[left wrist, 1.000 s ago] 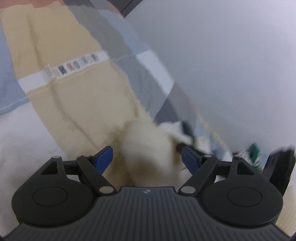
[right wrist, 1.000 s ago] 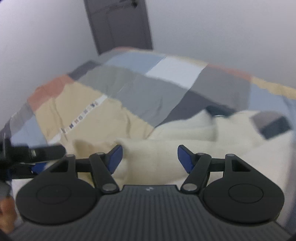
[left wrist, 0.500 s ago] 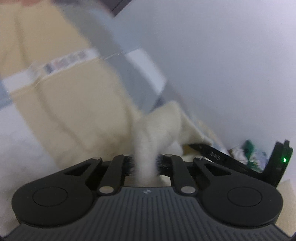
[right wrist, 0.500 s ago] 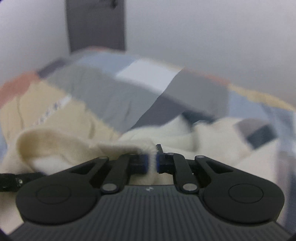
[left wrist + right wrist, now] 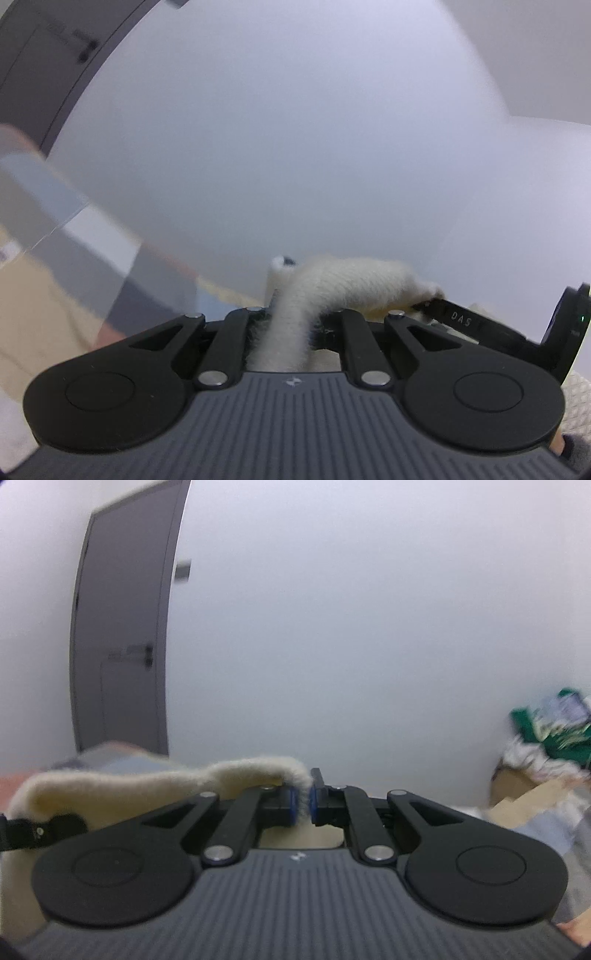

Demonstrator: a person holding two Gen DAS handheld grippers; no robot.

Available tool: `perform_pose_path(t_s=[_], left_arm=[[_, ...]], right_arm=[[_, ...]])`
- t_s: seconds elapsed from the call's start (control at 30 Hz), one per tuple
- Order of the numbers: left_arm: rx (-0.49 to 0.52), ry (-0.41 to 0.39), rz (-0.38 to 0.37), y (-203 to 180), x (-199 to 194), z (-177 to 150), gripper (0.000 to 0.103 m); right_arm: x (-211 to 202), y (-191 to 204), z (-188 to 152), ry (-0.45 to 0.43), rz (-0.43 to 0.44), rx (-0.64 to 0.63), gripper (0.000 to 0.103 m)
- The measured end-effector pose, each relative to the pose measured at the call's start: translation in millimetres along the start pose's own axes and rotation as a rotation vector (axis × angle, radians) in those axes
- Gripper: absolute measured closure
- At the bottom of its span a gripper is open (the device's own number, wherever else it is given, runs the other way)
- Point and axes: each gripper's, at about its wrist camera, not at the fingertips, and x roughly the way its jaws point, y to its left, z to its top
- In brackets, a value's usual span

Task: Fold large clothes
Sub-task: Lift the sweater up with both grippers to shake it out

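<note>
Above the bed (image 5: 44, 295), both grippers are up in the air and each one has a bit of the same fluffy cream sweater (image 5: 325, 288). The left gripper (image 5: 286, 325) is squeezed tight on a thick roll of the sweater. The roll comes up between its black fingers (image 5: 231, 339), bends over, and runs off to the right. There it meets the tip of the right gripper (image 5: 458, 317), a black bar with small white letters on it.

From the right wrist view, the right gripper (image 5: 301, 805) is pinched shut too, with only a thin fuzzy edge of the sweater (image 5: 147, 786) caught between its blue pads (image 5: 291, 806). The sweater stretches away to the left in a long soft hump. At the far left it reaches the black end of the left gripper (image 5: 33, 830).

So the sweater hangs between the two grippers, off the bed. How much of it droops down below is hidden by the gripper bodies.

Behind it all is a plain white wall (image 5: 351, 627). A grey door (image 5: 118, 646) with a handle stands on the left. The bed has a cover of grey, white, blue and tan patches, and it looks blurry. On the right, by the wall, sits a messy pile (image 5: 546, 738) with something green on top, blurry too.
</note>
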Motion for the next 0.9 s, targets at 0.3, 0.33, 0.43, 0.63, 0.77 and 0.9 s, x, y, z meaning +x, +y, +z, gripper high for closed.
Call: perform_pose_path(t_s=[0.3, 0.33, 0.43, 0.63, 0.77, 0.9], left_arm=[[0.178, -0.021, -0.039, -140, -26, 104, 0.091], [0.190, -0.030, -0.042, -155, -28, 119, 0.091], [0.243, -0.079, -0.057, -200, -39, 158, 0.091], [0.364, -0.173, -0.110, -279, -77, 214, 0.091], [0.418, -0.191, -0.113, -311, -86, 235, 0.091], [0.444, -0.173, -0.072, -313, -65, 243, 0.091]], right_arm=[[-95, -34, 104, -0.184, -0.003, 0.012, 0.093], [-105, -38, 118, -0.205, -0.002, 0.017, 0.093], [-134, -42, 157, -0.275, -0.015, 0.003, 0.093], [-191, -52, 229, -0.401, -0.010, 0.019, 0.093], [-198, -63, 267, -0.411, 0.001, 0.054, 0.093], [-178, -68, 282, -0.396, -0.002, 0.047, 0.093]])
